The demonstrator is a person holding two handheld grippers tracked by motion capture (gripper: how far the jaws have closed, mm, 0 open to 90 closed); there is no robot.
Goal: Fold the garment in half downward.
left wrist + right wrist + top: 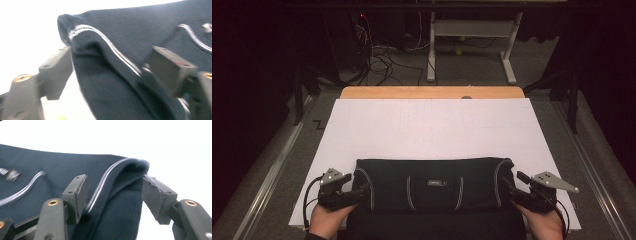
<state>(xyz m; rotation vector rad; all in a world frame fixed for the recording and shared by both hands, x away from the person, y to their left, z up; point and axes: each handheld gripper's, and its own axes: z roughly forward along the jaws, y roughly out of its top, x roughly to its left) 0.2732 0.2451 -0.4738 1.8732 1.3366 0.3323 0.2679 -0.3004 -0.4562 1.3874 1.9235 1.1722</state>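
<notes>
While the dark knit garment [432, 187] lay folded across the near edge of the white sheet [432, 125], the left gripper [353, 191] stood at one end of it and the right gripper [512, 187] at the other. Seen from the left gripper's own camera, its jaws stood apart, with the striped fold of fabric [100, 62] between them and the pads not pressing on it. The right gripper's jaws were likewise spread, one pad over the cloth beside the pale stripe [105, 182], the other just beyond the folded edge, gripping nothing.
</notes>
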